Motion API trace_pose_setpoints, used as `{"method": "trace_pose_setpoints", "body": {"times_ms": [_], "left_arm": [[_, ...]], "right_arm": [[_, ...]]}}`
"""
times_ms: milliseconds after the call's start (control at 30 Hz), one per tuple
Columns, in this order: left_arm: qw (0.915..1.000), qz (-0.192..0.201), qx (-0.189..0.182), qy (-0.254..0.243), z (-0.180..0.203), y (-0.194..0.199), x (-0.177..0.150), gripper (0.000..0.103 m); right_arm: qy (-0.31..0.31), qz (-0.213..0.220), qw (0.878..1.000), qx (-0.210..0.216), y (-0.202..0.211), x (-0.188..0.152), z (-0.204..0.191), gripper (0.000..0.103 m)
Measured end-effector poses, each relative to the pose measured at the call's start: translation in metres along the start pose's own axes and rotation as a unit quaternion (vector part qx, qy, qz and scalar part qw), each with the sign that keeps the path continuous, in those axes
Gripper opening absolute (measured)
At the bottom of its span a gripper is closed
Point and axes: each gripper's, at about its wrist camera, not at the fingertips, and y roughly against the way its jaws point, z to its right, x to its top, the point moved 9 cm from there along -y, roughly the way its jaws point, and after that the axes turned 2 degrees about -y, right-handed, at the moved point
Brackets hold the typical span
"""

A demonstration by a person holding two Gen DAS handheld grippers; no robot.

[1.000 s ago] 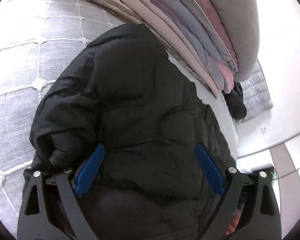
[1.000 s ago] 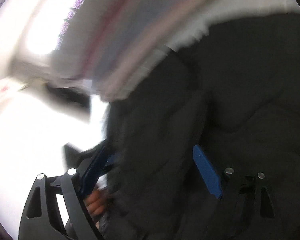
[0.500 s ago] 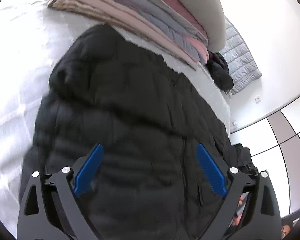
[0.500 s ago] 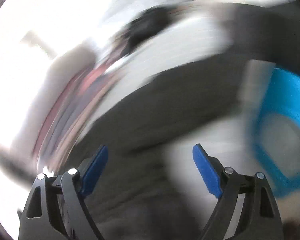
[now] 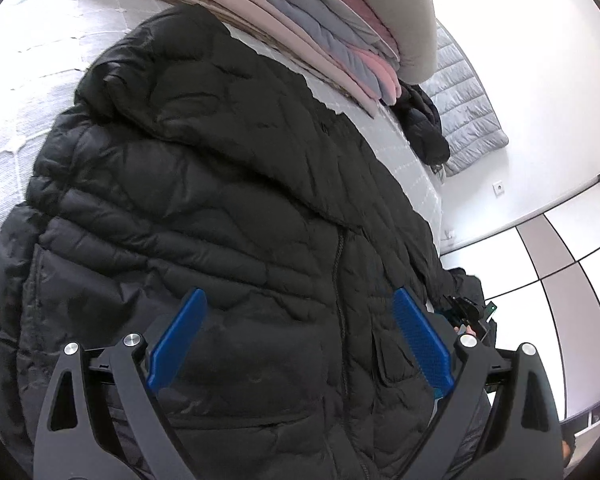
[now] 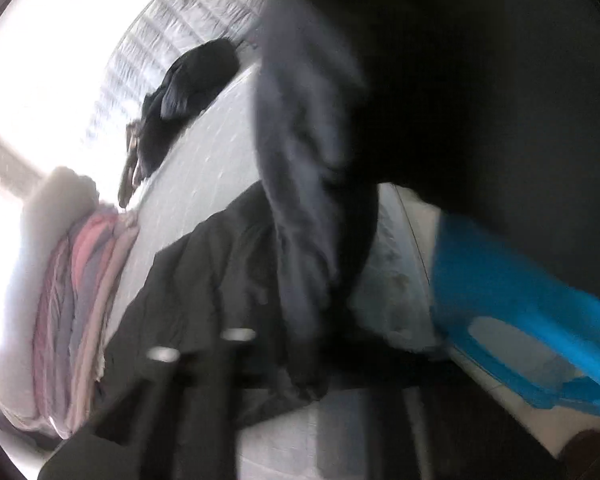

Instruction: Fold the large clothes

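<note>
The left gripper [image 5: 298, 342] hangs over the near part of the jacket [image 5: 228, 200] with its blue pads [image 5: 178, 338] spread wide and nothing pinched between them; the black quilted jacket lies spread on the bed [image 5: 32, 80], its zip running away from the gripper up the middle, its hood end toward the far side; beyond the hood a stack of folded blankets [image 5: 332, 36] in pink, grey and beige sits on the bed; to the right of the stack lies a second dark garment [image 5: 424, 128], with a grey quilted mat [image 5: 472, 120] against the white wall behind it.

The right wrist view is blurred; the right gripper [image 6: 204, 352] shows only as smeared dark arms at the near edge, its jaws pressed together; a fold of dark cloth hangs close before the lens, and whether it is pinched cannot be told; a blue plastic thing [image 6: 512, 316] lies at the right; the jacket [image 6: 204, 280] and blankets [image 6: 80, 280] show to the left.
</note>
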Motion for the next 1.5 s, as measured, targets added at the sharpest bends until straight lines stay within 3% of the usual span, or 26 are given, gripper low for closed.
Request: {"method": "trace_pose_setpoints", "body": {"times_ms": [133, 300, 433, 567, 633, 700, 733, 800, 867, 933, 1033, 1100, 1133, 1167, 1200, 1233, 1267, 1333, 1367, 1400, 1467, 1500], "left_arm": [[0.9997, 0.023, -0.001, 0.009, -0.002, 0.013, 0.008, 0.091], [0.999, 0.042, -0.008, 0.01, 0.0, 0.029, 0.014, 0.091], [0.9983, 0.05, -0.013, 0.026, -0.009, 0.039, 0.018, 0.091], [0.9968, 0.065, -0.014, 0.045, -0.023, 0.054, 0.024, 0.091], [0.9956, 0.072, -0.015, 0.057, -0.03, 0.06, 0.027, 0.091], [0.9948, 0.074, -0.022, 0.067, -0.034, 0.063, 0.027, 0.091], [0.9946, 0.073, -0.024, 0.07, -0.035, 0.064, 0.027, 0.091], [0.9947, 0.069, -0.027, 0.071, -0.036, 0.064, 0.026, 0.091], [0.9949, 0.068, -0.03, 0.069, -0.035, 0.067, 0.025, 0.091], [0.995, 0.066, -0.032, 0.068, -0.033, 0.067, 0.024, 0.091], [0.995, 0.064, -0.037, 0.068, -0.03, 0.067, 0.022, 0.091], [0.995, 0.064, -0.038, 0.066, -0.028, 0.068, 0.022, 0.091], [0.995, 0.064, -0.04, 0.064, -0.027, 0.069, 0.022, 0.091], [0.9951, 0.064, -0.042, 0.063, -0.026, 0.069, 0.022, 0.091], [0.9952, 0.062, -0.042, 0.062, -0.026, 0.068, 0.022, 0.091], [0.9953, 0.06, -0.043, 0.062, -0.025, 0.067, 0.021, 0.091], [0.9953, 0.059, -0.044, 0.063, -0.025, 0.067, 0.021, 0.091], [0.9951, 0.06, -0.044, 0.064, -0.025, 0.067, 0.021, 0.091], [0.995, 0.062, -0.044, 0.064, -0.025, 0.068, 0.021, 0.091], [0.9948, 0.065, -0.044, 0.065, -0.026, 0.07, 0.022, 0.091], [0.9945, 0.068, -0.045, 0.066, -0.026, 0.073, 0.022, 0.091], [0.9943, 0.07, -0.045, 0.068, -0.027, 0.074, 0.022, 0.091]], "right_arm": [[0.094, 0.071, 0.993, 0.021, 0.042, -0.002, -0.061, 0.008], [0.253, 0.095, 0.957, 0.107, 0.079, -0.063, -0.215, 0.008], [0.364, 0.061, 0.915, 0.16, 0.077, -0.154, -0.324, 0.008], [0.456, -0.017, 0.872, 0.178, 0.031, -0.276, -0.388, 0.008], [0.495, -0.067, 0.85, 0.167, -0.002, -0.336, -0.397, 0.013], [0.517, -0.123, 0.832, 0.158, -0.03, -0.374, -0.388, 0.041], [0.519, -0.154, 0.826, 0.159, -0.05, -0.389, -0.389, 0.063], [0.523, -0.175, 0.819, 0.16, -0.062, -0.41, -0.385, 0.077], [0.509, -0.187, 0.817, 0.198, -0.052, -0.412, -0.386, 0.086], [0.506, -0.197, 0.811, 0.217, -0.036, -0.401, -0.381, 0.088], [0.539, -0.2, 0.791, 0.211, -0.023, -0.403, -0.377, 0.088], [0.545, -0.183, 0.791, 0.209, -0.005, -0.389, -0.362, 0.088], [0.568, -0.156, 0.791, 0.166, -0.005, -0.386, -0.354, 0.088], [0.621, -0.122, 0.768, 0.101, -0.008, -0.389, -0.347, 0.088], [0.655, -0.104, 0.746, 0.066, -0.009, -0.395, -0.344, 0.088], [0.695, -0.083, 0.714, 0.025, -0.012, -0.401, -0.342, 0.088], [0.735, -0.054, 0.675, -0.006, -0.013, -0.411, -0.343, 0.088], [0.79, 0.0, 0.611, -0.053, -0.012, -0.427, -0.35, 0.088], [0.819, 0.029, 0.567, -0.08, -0.011, -0.439, -0.357, 0.088], [0.833, 0.051, 0.543, -0.091, -0.007, -0.445, -0.361, 0.088], [0.852, 0.079, 0.508, -0.103, 0.001, -0.457, -0.369, 0.092], [0.855, 0.079, 0.504, -0.094, 0.006, -0.463, -0.373, 0.095]]}}
